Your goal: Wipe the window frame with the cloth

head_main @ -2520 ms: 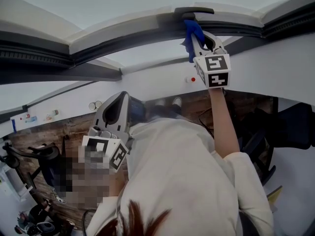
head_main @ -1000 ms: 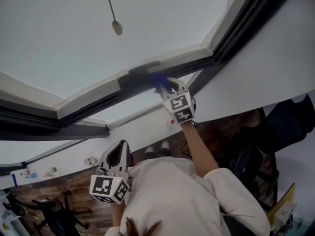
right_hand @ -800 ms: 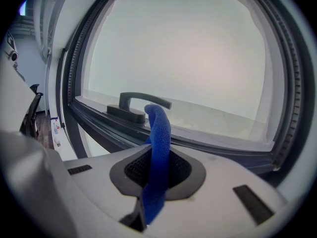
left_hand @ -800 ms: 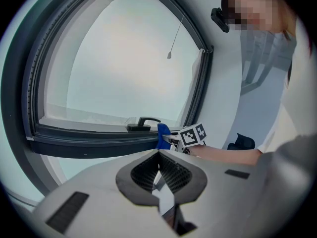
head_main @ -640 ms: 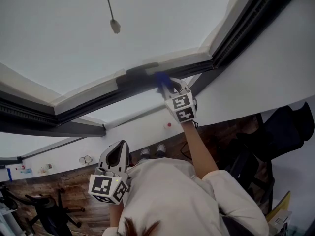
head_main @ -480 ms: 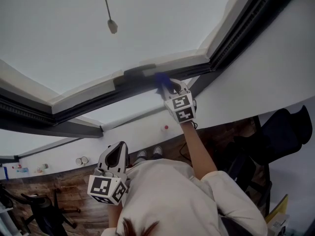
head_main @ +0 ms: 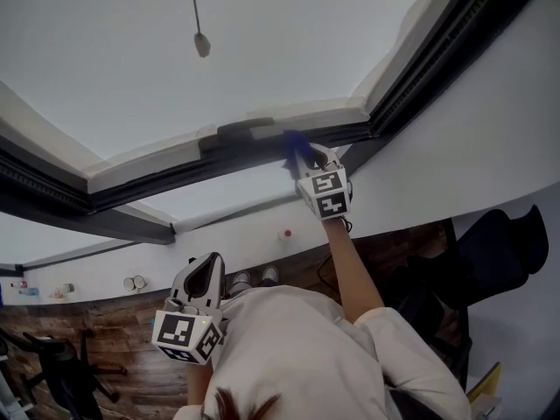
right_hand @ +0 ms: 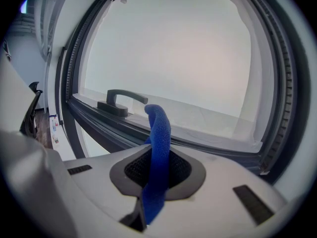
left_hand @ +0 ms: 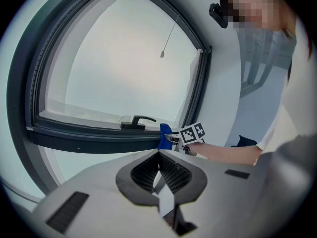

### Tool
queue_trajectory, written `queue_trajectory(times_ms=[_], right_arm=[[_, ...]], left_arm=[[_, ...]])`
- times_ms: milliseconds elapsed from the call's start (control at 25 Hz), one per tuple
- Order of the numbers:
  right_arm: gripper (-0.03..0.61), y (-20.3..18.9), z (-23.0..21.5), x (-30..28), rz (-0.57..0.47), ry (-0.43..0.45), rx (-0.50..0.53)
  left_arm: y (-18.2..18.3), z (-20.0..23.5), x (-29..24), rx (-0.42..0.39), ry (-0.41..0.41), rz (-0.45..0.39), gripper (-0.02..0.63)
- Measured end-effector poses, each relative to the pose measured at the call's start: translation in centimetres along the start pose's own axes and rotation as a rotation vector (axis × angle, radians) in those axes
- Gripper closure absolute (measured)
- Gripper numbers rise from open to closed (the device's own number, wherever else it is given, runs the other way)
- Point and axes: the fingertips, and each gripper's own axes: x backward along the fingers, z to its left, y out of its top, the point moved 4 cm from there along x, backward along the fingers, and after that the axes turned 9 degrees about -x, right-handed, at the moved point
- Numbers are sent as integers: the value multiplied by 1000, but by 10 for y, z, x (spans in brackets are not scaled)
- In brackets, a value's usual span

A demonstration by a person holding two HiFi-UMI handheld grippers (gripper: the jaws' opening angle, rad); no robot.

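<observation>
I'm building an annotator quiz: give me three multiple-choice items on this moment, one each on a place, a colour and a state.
1. Where is the cloth? A in the right gripper; B in the left gripper; C in neither.
2. Cloth colour? A yellow; B blue; C white.
3. The left gripper is: A shut and empty; B wide open; C shut on the cloth.
Key: 1A, it stands up between those jaws; 2B, blue in every view; 3A, its jaws meet on nothing.
</observation>
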Motion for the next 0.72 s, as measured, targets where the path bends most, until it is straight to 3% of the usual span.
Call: queue_trajectory(times_ms=[720], right_arm=[[531,-6,-33,7,-13,-46,-33]], left_arm=[[0,-10,-5,-4,-3,3,606]])
